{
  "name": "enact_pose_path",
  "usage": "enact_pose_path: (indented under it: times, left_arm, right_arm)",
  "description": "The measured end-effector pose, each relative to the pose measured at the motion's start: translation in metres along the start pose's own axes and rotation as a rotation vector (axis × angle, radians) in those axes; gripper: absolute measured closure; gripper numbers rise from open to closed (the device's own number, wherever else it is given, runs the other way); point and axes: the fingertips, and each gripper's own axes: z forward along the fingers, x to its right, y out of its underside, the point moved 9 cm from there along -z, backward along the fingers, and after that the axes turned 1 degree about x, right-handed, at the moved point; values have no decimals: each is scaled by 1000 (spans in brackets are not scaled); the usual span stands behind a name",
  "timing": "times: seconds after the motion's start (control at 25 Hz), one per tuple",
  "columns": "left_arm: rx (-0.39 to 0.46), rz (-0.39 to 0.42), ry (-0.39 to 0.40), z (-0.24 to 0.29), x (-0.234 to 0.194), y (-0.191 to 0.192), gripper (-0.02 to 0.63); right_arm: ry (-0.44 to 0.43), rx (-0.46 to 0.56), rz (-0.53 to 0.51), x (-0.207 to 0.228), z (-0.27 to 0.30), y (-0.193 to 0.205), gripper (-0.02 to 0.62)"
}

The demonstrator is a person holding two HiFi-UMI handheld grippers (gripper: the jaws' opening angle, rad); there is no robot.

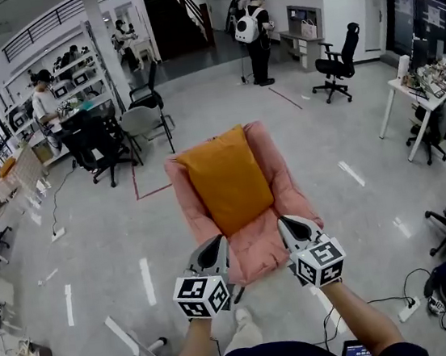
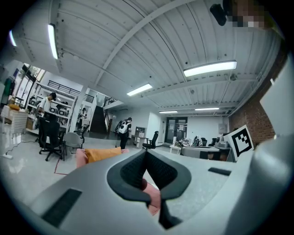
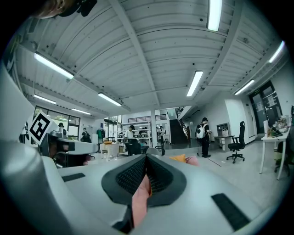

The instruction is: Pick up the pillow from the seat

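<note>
An orange pillow [image 1: 227, 179] lies on a pink padded seat [image 1: 265, 249] straight ahead of me. My left gripper [image 1: 217, 241] is at the seat's near left corner and my right gripper [image 1: 286, 223] at its near right corner. In the right gripper view the jaws [image 3: 146, 158] are shut with a fold of pink fabric [image 3: 140, 202] pinched between them, and the pillow [image 3: 179, 158] peeks over them. In the left gripper view the jaws [image 2: 146, 153] are shut too, with pink fabric [image 2: 154, 197] caught just under the pads; the pillow [image 2: 102, 153] shows beyond.
Grey office floor all round. Chairs [image 1: 146, 122] and a person at shelves stand far left, another person [image 1: 257, 34] at the back. A black chair [image 1: 337, 64] and white desk [image 1: 417, 103] are right. Cables and a power strip [image 1: 409, 309] lie near right.
</note>
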Motion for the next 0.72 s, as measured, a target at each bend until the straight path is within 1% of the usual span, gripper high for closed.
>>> enact_pose_path:
  times: [0.24,0.36,0.48,0.72]
  left_arm:
    - [-12,-13,-13,37,-30,-2,603]
    - [-9,-34,1,56,-41,-9,603]
    - [-6,-34,16,74,-55,-20,603]
    - [-27,-44,25,106,-85,-24,603]
  right_arm:
    - [1,-18,13,19,42,4,578]
    - [2,-25,20,28,60,4,578]
    - [14,-32,31,36,78,2,578]
    - [30,-39,41,51,116,-2,578]
